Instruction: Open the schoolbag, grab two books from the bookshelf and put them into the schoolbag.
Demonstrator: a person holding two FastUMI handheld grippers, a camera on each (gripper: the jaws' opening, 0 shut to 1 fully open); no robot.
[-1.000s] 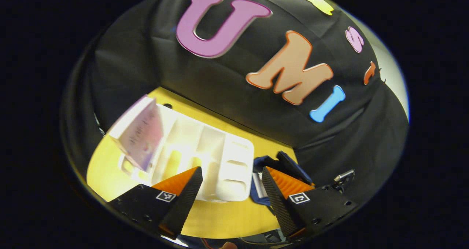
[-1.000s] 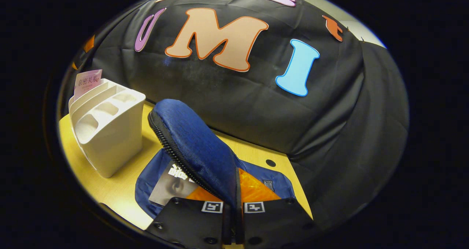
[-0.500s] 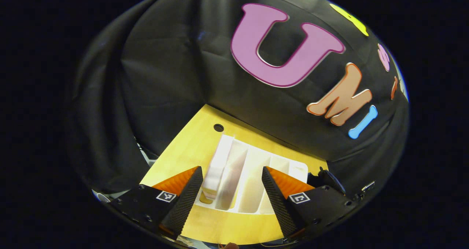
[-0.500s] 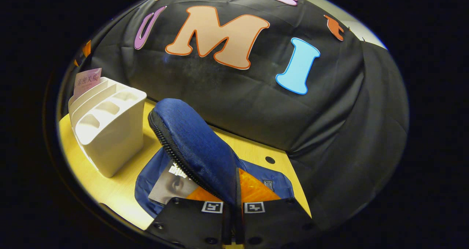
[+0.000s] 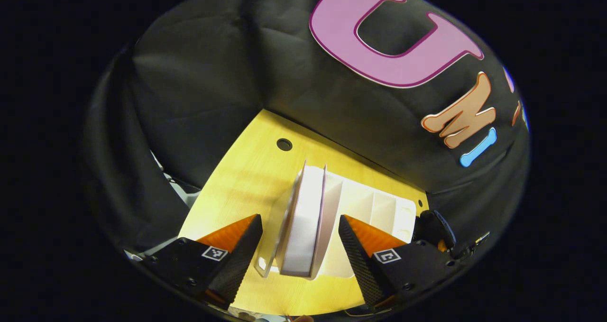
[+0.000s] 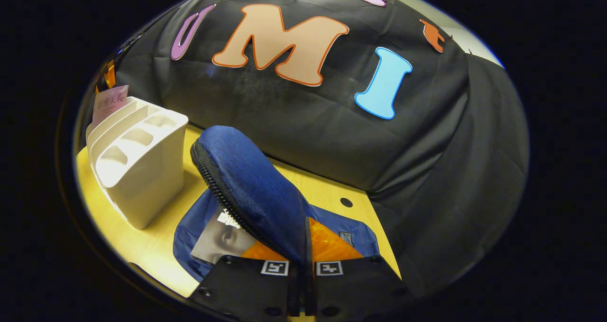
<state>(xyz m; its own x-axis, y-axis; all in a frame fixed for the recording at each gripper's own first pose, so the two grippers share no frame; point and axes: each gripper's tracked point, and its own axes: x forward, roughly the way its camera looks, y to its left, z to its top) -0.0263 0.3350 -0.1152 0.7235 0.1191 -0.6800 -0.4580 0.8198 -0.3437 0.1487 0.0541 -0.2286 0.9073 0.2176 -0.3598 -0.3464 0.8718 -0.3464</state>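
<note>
**benchrat:** So why is the right gripper just parked there? In the right gripper view its fingers are pinched together on the blue flap of the schoolbag, and the flap stands up off the table.

**umi_newb:** My guess is it's playing doorstop. With the flap lifted, the mouth of the bag gapes toward about 9 o'clock, and you can see one book already lying flat inside, against the orange lining. Let go and I'd expect the flap to flop shut over the opening.

**benchrat:** Makes sense. And the left one?

**umi_newb:** The left gripper is spread wide with nothing in it, hanging over the white bookshelf. The second book sits right between the two fingers, but neither finger touches it as far as I can tell.

**benchrat:** Which way's that book facing?

**umi_newb:** It stands on edge in the end slot. In the left gripper view you're looking down at its page edge, and the long axis runs roughly 12 to 6, tilted a hair toward 1. The covers face 3 and 9, so the fingers are lined up to squeeze across the thickness. From the right gripper view, the same book pokes up at 10 o'clock, at the far end of the rack from the bag.

**benchrat:** So one in, one to go.
</note>
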